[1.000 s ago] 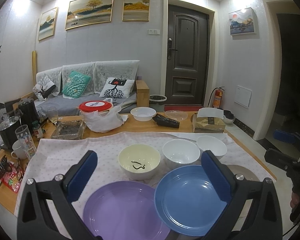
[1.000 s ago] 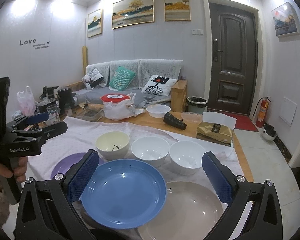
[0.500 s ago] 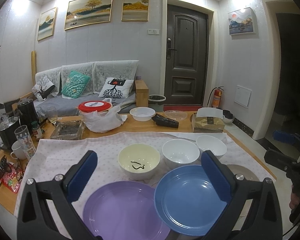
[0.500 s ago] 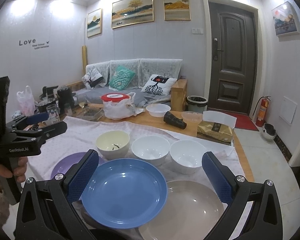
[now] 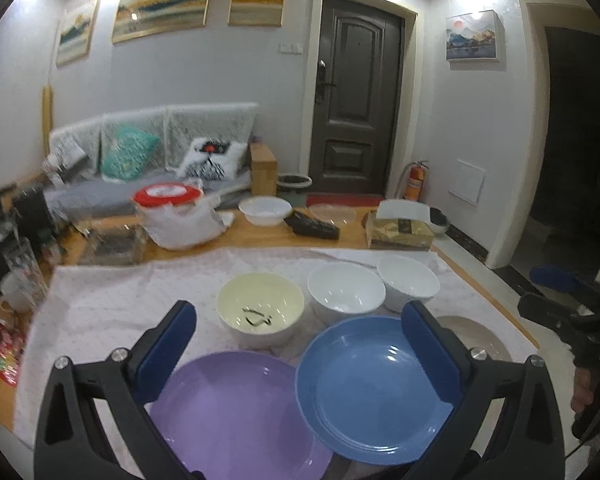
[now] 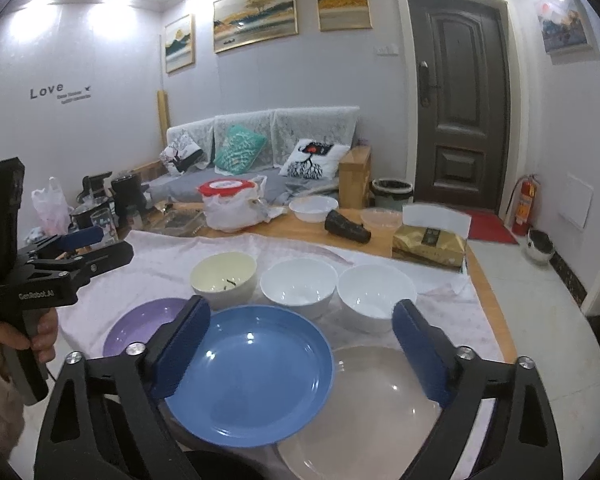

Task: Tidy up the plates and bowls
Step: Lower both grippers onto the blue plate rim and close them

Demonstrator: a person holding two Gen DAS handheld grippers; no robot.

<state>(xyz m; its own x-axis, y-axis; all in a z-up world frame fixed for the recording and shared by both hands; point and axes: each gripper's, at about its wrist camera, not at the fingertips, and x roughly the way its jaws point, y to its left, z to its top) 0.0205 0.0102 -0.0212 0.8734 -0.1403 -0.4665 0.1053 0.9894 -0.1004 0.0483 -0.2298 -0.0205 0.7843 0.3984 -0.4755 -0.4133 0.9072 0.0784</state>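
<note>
On the pale cloth lie a purple plate (image 5: 236, 412), a blue plate (image 5: 372, 388) and a beige plate (image 6: 380, 412) in a front row. Behind them stand a cream bowl (image 5: 260, 312) with dark bits inside and two white bowls (image 5: 346, 294) (image 5: 408, 280). My left gripper (image 5: 300, 328) is open and empty, above the purple and blue plates. My right gripper (image 6: 300, 324) is open and empty, above the blue and beige plates. The blue plate (image 6: 248, 372) overlaps the beige one's left edge.
Behind the cloth the wooden table (image 5: 260, 236) carries a red-lidded tub in a white bag (image 5: 172, 212), a small white bowl (image 5: 265, 210), a dark pouch (image 5: 312, 228), a gold tissue box (image 5: 400, 232) and a glass tray (image 5: 112, 244). Cups and kettles crowd the left edge (image 5: 16, 272).
Both grippers have tilted and moved slightly forward over the plates, with the left view blurred by motion. Nothing on the table has moved.
</note>
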